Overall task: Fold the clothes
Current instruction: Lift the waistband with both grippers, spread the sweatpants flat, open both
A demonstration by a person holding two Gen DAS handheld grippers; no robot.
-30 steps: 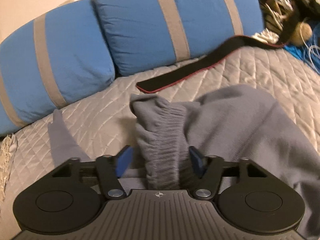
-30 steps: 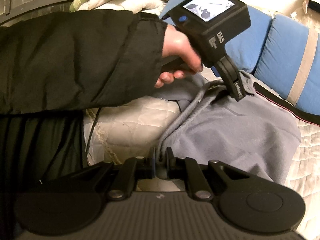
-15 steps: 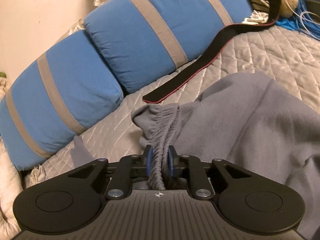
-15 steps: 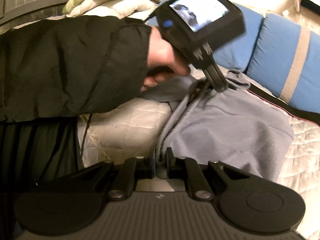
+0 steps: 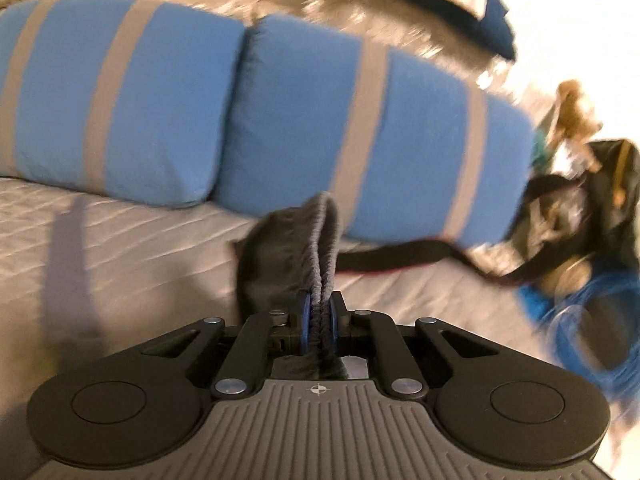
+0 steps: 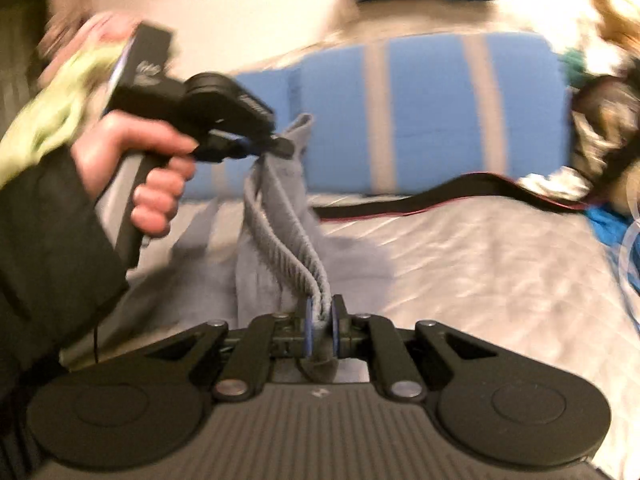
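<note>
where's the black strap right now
The black strap lies flat on the quilted bedspread along the foot of the blue striped pillows, right of the lifted grey garment.

Both wrist views look low and close across the quilted bed [image 5: 140, 240] toward 2 shared blue pillows [image 6: 432, 112].

Two blue pillows [image 5: 120, 108] with grey stripes lie along the quilt [image 5: 140, 236]; a black strap [image 5: 400, 258] runs just before them. Blue cord [image 5: 576, 312] and blurred clutter [image 5: 576, 184] sit at the right.
</note>
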